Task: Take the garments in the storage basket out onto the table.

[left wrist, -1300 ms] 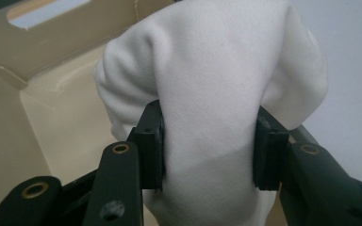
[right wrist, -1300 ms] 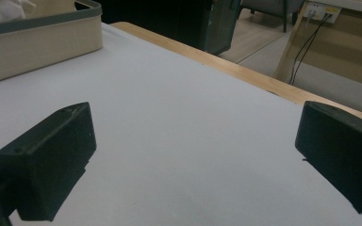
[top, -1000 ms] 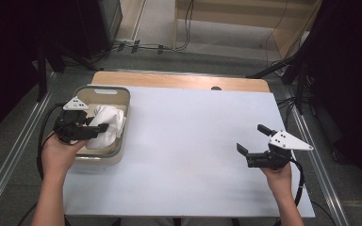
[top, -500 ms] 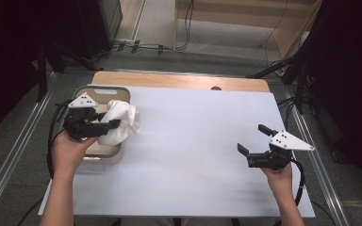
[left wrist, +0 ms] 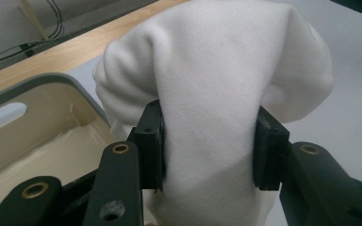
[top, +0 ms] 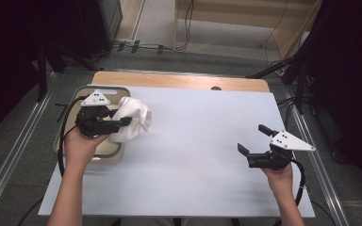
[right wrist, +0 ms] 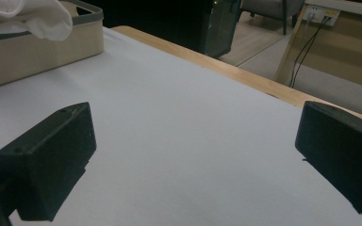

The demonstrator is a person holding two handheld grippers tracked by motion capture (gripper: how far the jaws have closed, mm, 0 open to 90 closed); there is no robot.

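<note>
A bunched white cloth [top: 131,120] hangs over the right rim of a beige bin [top: 104,153] at the table's left. My left gripper [top: 122,123] is shut on the cloth. In the left gripper view both black pads [left wrist: 153,143] press into the white cloth [left wrist: 217,94], with the bin [left wrist: 37,136] below and to the left. My right gripper [top: 254,141] stands open above the white table cover at the right, with nothing between its fingers. In the right gripper view my right gripper [right wrist: 193,155] has only bare cover between its jaws, and the cloth [right wrist: 33,16] shows far off over the bin [right wrist: 33,47].
A white cover [top: 193,155] lies over the wooden table [top: 179,81], whose far edge shows bare. Metal rails run along the floor on both sides. Cables and dark stands sit beyond the table's far edge.
My left gripper has lifted the cloth out of the bin and carried it to the right, over the bin's rim. The right gripper has stayed in place.
</note>
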